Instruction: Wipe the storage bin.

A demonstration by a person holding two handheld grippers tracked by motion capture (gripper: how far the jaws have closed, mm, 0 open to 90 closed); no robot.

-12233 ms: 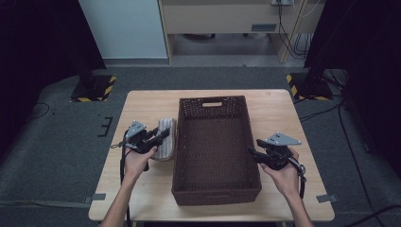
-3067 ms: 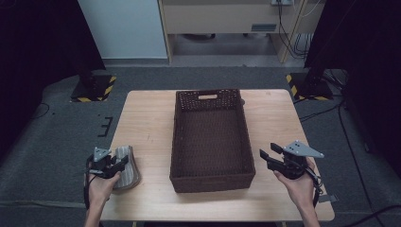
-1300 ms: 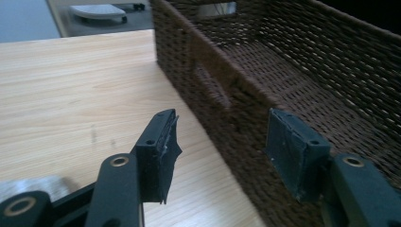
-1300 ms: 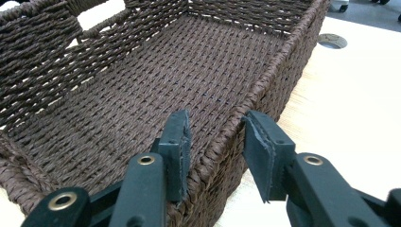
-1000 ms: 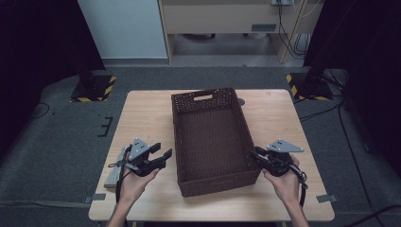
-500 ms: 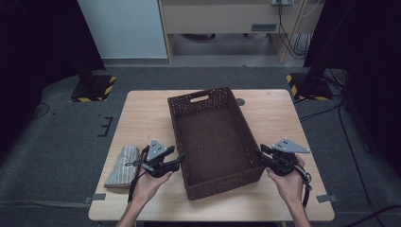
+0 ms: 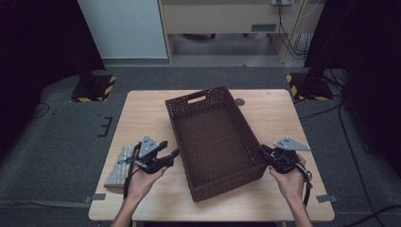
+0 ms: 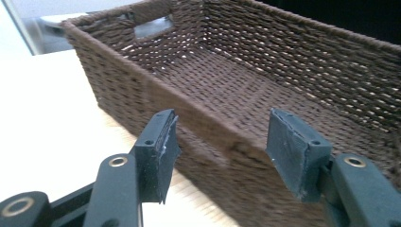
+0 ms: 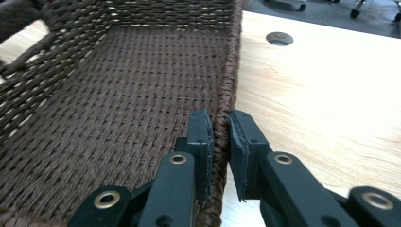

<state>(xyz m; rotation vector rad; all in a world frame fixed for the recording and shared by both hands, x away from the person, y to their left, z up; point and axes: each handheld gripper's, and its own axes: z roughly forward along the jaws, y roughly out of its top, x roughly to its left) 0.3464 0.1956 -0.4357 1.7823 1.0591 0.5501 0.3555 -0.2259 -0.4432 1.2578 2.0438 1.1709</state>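
right gripper (image 9: 218, 142) pinches your basket (image 7: 213, 142) by its right rim, mid-bench | left gripper (image 8: 220, 146) gapes wide astride the left rim | step: two-handed grasp | next: likely close left before moving

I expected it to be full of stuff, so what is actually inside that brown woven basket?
Nothing: the basket shows only its bare woven floor in the high view and both gripper views. The right hand-held gripper pinches its wall; the near wall hides a strip of floor behind it.
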